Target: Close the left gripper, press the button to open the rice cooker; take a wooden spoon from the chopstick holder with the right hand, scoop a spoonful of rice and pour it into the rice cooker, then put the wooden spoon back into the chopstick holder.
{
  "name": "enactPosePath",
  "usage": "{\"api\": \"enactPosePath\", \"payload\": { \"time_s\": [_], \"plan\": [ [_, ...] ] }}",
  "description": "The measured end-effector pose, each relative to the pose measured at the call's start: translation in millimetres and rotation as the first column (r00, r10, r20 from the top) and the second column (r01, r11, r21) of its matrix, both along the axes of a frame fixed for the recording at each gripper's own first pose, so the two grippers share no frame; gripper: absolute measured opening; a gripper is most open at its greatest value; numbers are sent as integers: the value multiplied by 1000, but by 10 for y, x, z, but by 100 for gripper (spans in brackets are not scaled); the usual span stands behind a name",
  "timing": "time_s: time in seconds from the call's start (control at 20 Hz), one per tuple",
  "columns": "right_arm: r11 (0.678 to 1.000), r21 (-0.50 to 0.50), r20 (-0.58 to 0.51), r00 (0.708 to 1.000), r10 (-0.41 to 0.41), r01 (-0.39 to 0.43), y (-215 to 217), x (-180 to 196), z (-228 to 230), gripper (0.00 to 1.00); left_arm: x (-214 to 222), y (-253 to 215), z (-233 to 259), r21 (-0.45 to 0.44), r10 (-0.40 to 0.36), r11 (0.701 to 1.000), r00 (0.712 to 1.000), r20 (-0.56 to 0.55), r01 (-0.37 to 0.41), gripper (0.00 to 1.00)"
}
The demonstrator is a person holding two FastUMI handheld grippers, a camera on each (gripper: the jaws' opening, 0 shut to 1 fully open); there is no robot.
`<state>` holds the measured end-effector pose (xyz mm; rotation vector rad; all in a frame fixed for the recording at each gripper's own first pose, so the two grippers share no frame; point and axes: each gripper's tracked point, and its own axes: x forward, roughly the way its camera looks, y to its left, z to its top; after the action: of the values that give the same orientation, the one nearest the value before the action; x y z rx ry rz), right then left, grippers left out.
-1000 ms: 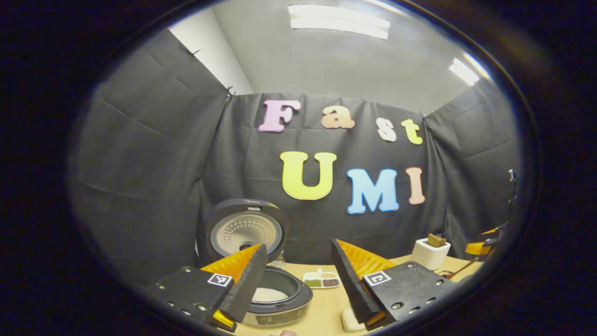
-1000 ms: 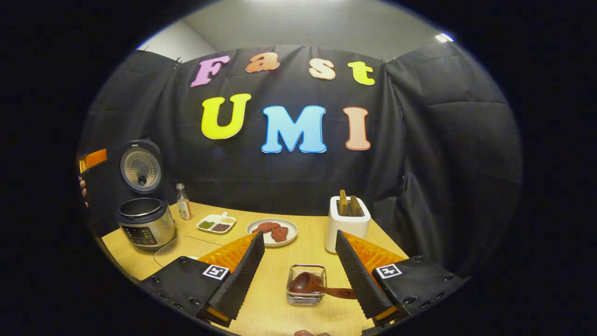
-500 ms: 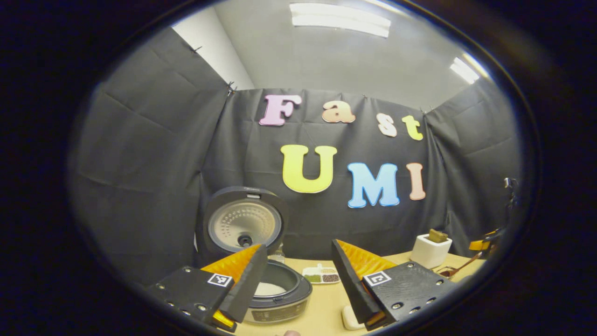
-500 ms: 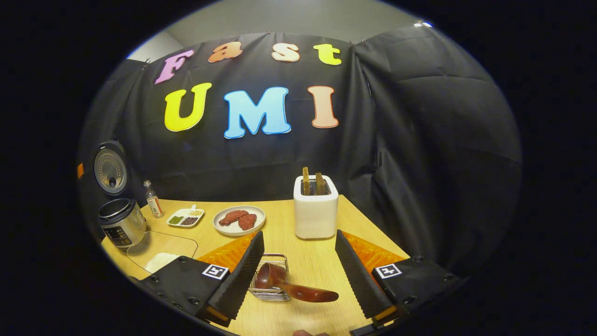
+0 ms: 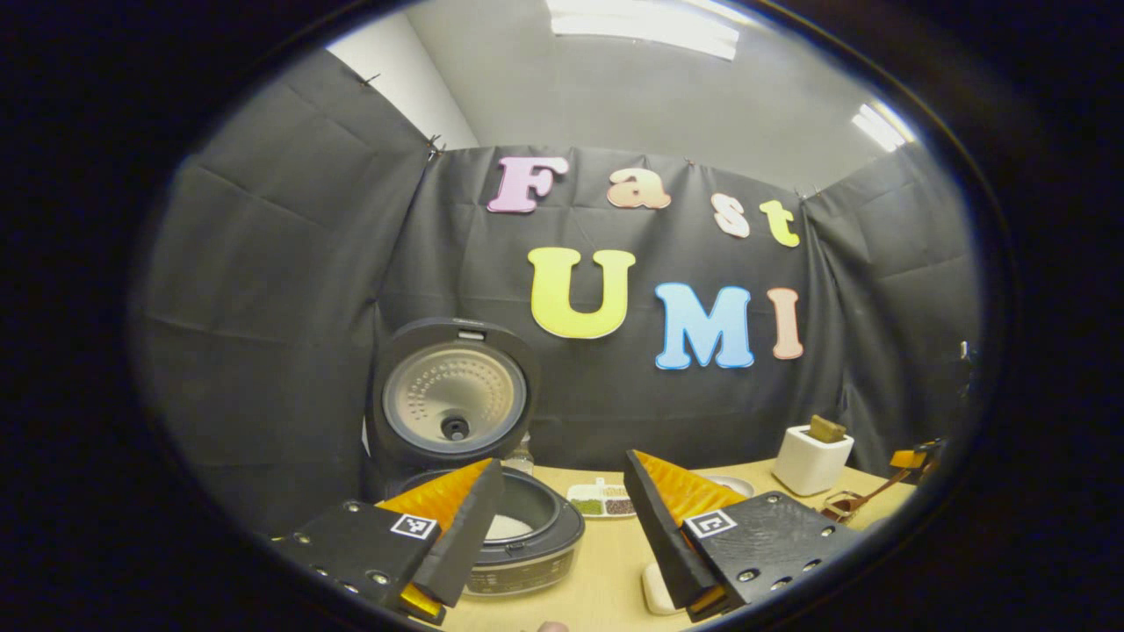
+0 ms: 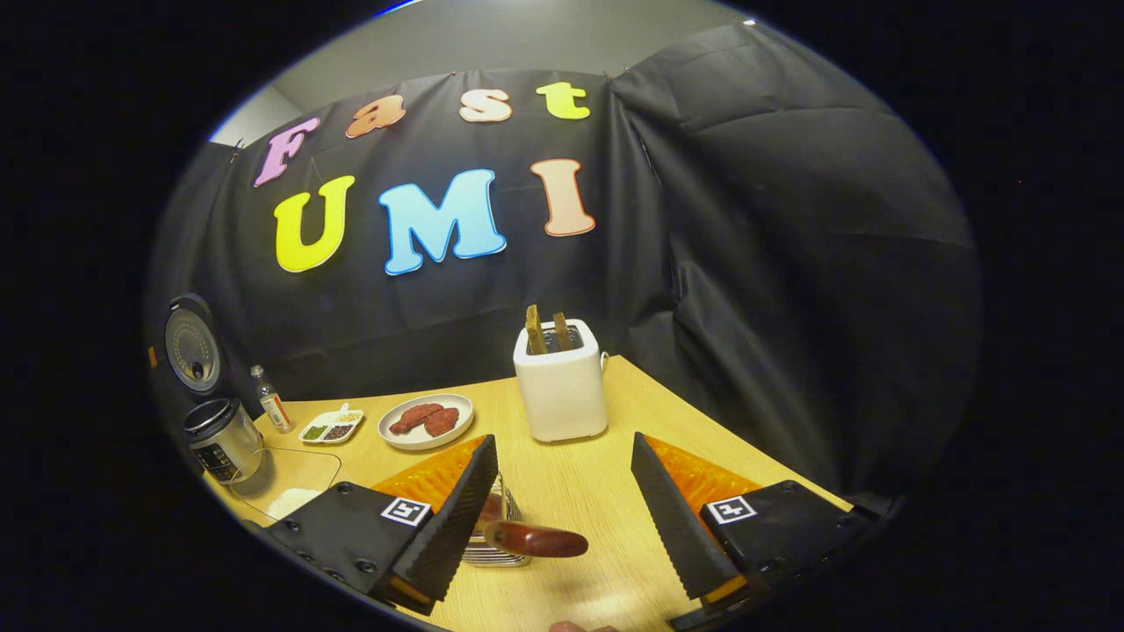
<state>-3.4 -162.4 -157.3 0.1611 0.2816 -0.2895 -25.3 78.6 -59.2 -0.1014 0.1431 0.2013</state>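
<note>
Over on the left the rice cooker [image 5: 514,544] stands with its lid [image 5: 452,395] swung up and white rice showing in the pot, so the button press looks done; the left hand-held gripper [image 5: 562,527] hangs just near of it with its fingers spread wide and nothing between them. To the right along the worktop [image 6: 580,478] sit a small bottle [image 6: 268,399], a divided dish of beans [image 6: 332,427], a plate of meat [image 6: 426,420] and a white toaster [image 6: 562,386]. Nearest, the wire chopstick holder [image 6: 493,535] is half hidden behind one finger of the right hand-held gripper [image 6: 562,518], which is also open wide and empty. The wooden spoon [image 6: 536,540] leans out of the holder, its handle pointing right into the gap between the fingers. I'd say the step is the grasp: centre the handle between both pads, close well up the shaft, then lift straight so the light basket does not tip or drag.
</note>
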Motion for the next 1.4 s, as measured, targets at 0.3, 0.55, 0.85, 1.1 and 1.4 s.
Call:
{"api": "enactPosePath", "payload": {
  "time_s": [0.3, 0.55, 0.85, 1.1, 1.4],
  "plan": [
    [992, 119, 34, 999, 36, -40, 158, -8, -227, 98, 17, -84, 14, -8, -10, 1000, 1000, 5, 10, 86],
    [985, 144, 61, 995, 84, -92, 384, 121, -318, 98, -13, -108, -10, -7, -16, 1000, 1000, -1, 16, 87],
    [972, 205, 93, 991, 95, -113, 587, 271, -428, 80, -83, -19, 5, -9, 0, 1000, 1000, -3, 0, 87],
    [968, 227, 108, 990, 88, -111, 655, 352, -446, 63, -110, 5, -47, -22, 0, 1000, 1000, -8, 0, 87],
    [960, 275, 118, 993, 19, -50, 640, 387, -461, 28, -111, 8, -151, -30, -9, 1000, 1000, -26, 8, 86]
  ]
}}
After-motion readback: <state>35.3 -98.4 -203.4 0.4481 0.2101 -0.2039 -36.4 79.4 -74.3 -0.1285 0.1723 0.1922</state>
